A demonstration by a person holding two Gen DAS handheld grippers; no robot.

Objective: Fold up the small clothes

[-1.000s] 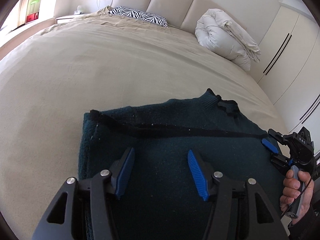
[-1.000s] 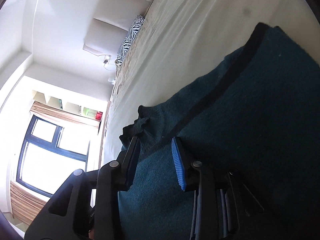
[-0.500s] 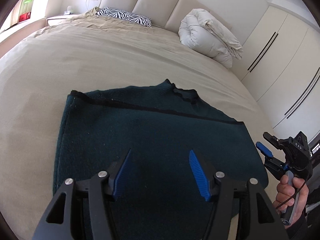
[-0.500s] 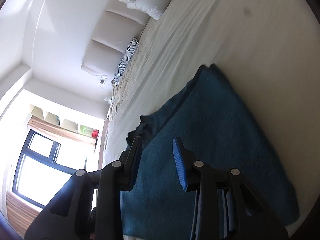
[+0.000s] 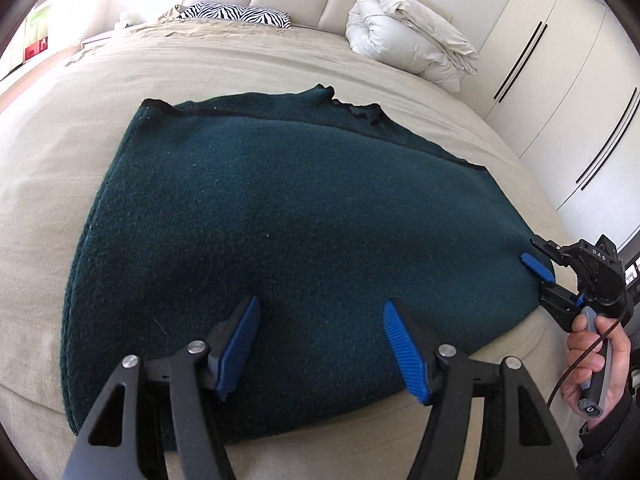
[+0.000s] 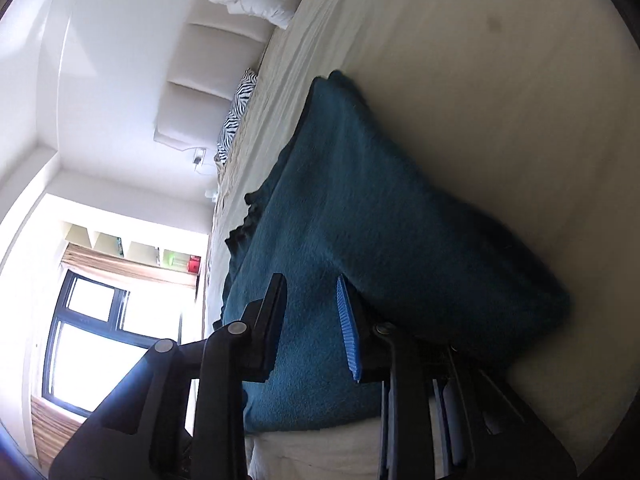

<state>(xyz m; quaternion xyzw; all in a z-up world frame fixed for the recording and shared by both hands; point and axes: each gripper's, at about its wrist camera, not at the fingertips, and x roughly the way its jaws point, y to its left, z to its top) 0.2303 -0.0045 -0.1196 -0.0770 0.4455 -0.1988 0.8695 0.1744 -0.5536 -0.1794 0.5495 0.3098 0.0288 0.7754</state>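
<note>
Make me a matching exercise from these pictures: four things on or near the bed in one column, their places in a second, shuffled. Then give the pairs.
Things:
1. dark green sweater
2. zebra-print pillow
3. rolled white duvet
4. wardrobe doors

Places:
A. at the headboard, left
B. beside the bed, right
C. flat on the near part of the bed
D. at the headboard, right

Pairs: 1-C, 2-A, 3-D, 4-B

Right gripper point(image 6: 312, 320) jaws closing over the folded sweater point(image 6: 360, 216) at the bed point(image 6: 500, 100) edge, not pinching.
</note>
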